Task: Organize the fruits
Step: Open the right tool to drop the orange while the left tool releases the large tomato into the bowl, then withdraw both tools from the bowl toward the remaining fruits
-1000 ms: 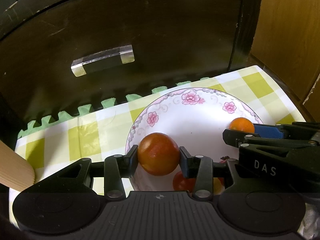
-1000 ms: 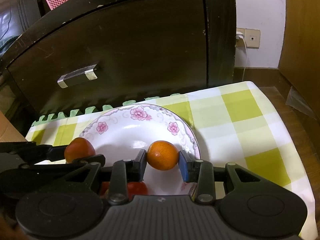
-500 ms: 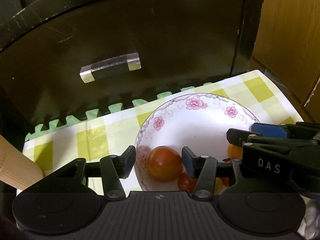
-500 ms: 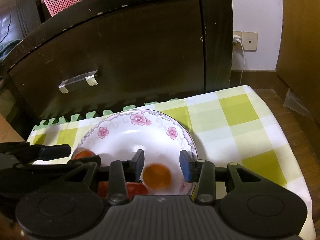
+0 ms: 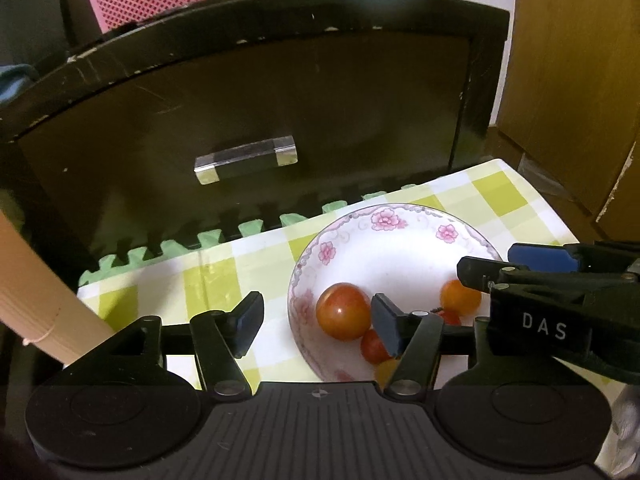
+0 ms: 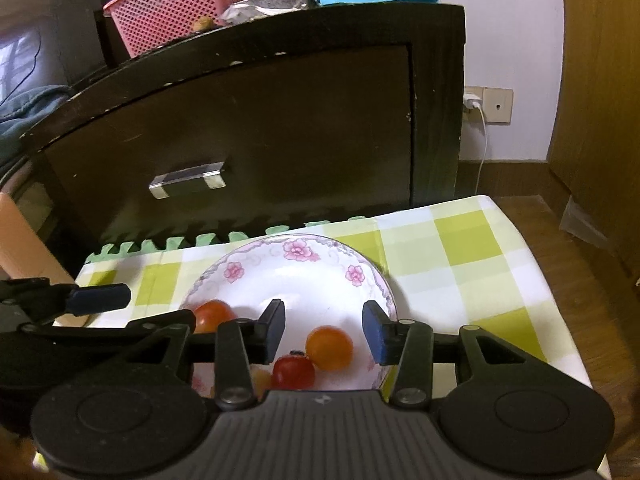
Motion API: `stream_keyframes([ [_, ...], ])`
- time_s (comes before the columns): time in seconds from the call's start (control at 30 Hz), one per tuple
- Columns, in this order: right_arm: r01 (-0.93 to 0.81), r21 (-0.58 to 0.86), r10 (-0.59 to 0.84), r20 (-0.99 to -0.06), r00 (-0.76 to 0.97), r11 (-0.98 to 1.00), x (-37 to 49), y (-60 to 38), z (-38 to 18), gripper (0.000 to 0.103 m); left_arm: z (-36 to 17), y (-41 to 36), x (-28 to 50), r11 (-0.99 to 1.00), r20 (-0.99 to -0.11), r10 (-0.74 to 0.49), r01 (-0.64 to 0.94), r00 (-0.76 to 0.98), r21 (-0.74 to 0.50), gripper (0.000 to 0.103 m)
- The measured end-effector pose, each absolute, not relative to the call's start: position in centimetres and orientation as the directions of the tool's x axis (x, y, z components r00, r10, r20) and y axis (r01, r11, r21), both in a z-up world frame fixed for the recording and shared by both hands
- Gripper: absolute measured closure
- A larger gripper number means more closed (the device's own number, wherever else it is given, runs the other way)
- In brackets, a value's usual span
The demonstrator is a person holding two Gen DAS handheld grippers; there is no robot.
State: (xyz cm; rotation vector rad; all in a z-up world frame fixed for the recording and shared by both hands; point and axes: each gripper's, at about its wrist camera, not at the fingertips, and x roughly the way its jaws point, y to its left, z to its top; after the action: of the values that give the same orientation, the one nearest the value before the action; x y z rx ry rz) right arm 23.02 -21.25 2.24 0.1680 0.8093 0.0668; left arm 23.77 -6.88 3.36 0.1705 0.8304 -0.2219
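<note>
My left tool [image 5: 316, 320] is spread wide and holds nothing; its right finger [image 5: 386, 330] sits just beside the big red-orange tomato [image 5: 343, 311], which lies loose in the floral bowl [image 5: 384, 220]. That tomato is round and glossy, with a small highlight on its skin and a yellowish blush toward the top. My right tool [image 6: 324, 334] is also wide apart and empty, poised over the same bowl [image 6: 296, 250]. Between its fingers I see the orange tomato [image 6: 329, 349], smooth and evenly coloured, resting on the white bottom and touching a smaller deep-red cherry tomato [image 6: 293, 372] with a dark stem scar. A pale yellow fruit [image 6: 262, 378] is partly hidden behind my tool's finger, so I cannot make it out well. The bowl stands on the counter's green-and-white checked cloth [image 6: 460, 248], in front of a dark cabinet door [image 6: 280, 128] with a clear handle [image 6: 188, 179].
</note>
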Motion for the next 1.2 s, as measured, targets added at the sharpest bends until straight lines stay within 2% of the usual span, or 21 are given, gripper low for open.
stream_keyframes([
  [1.03, -0.060, 0.174, 0.169, -0.731, 0.661, 0.983, 14.4, -18.3, 4.3, 0.061, 5.1, -3.3, 15.8, 0.963, -0.746, -0.139, 0.264, 0.652, 0.052, 0.028],
  [1.2, -0.086, 0.185, 0.196, -0.740, 0.644, 0.979, 13.3, -17.4, 3.9, 0.056, 4.8, -1.9, 15.3, 0.970, -0.761, -0.141, 0.243, 0.634, 0.023, 0.026],
])
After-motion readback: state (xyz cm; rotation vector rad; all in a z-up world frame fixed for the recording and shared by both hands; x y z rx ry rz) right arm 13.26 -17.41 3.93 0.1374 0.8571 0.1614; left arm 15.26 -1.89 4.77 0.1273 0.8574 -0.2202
